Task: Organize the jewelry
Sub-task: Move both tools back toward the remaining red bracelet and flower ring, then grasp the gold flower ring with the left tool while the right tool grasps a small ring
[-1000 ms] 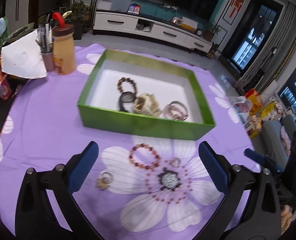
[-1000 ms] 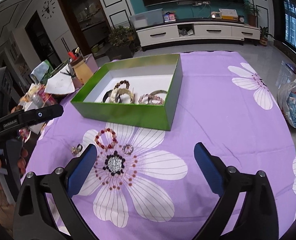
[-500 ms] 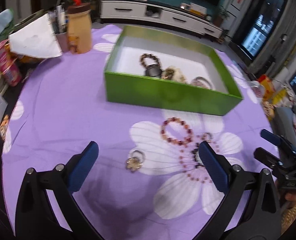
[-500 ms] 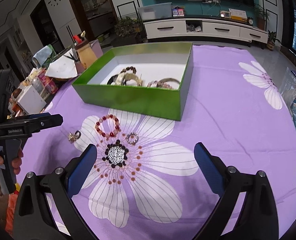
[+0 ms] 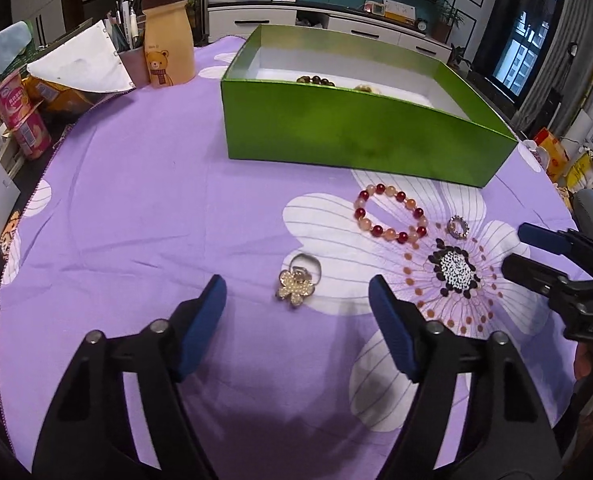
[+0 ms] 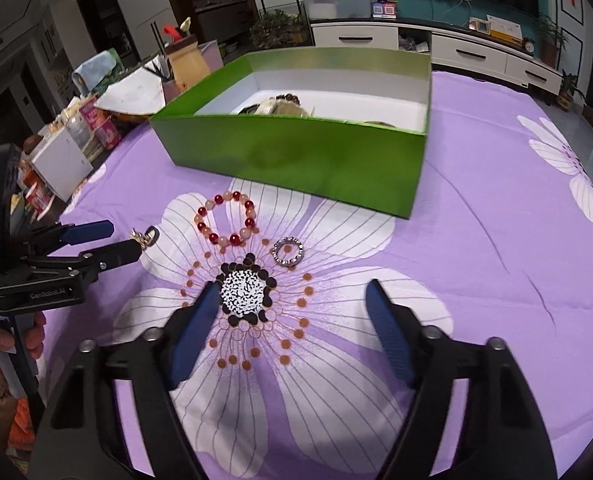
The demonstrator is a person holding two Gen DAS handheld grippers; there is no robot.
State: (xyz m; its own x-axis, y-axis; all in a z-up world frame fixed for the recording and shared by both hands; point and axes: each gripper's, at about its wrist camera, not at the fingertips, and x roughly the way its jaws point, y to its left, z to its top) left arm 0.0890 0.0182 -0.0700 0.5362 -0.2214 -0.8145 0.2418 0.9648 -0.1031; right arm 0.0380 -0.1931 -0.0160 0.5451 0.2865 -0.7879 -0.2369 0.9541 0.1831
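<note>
Loose on the purple flowered cloth (image 5: 144,216), three pieces are waiting: one flower-shaped ring (image 5: 297,282), one red-and-peach bead bracelet (image 5: 390,216) and one small sparkly ring (image 5: 457,227), all lying in front of the one green box (image 5: 352,140), which is already holding several pieces; only their tops are showing over its wall, so I cannot count them.

Two grippers are working. The left gripper (image 5: 297,304) is hovering with the flower-shaped ring just ahead of its gap; its jaws have just been closing but are standing apart with nothing between them. The right gripper (image 6: 292,312) is pointing toward the sparkly ring, which lies ahead of its tips; its jaws have likewise just been narrowing and are gripping nothing.

Risks, as I am judging them: both rings are lying flat and thin, so a pad may be skating over one and flicking it across the cloth. Pads coming down low may be pinching and dragging fabric, shifting the bracelet. With both tools converging on neighbouring pieces, they may be knocking each other.
</note>
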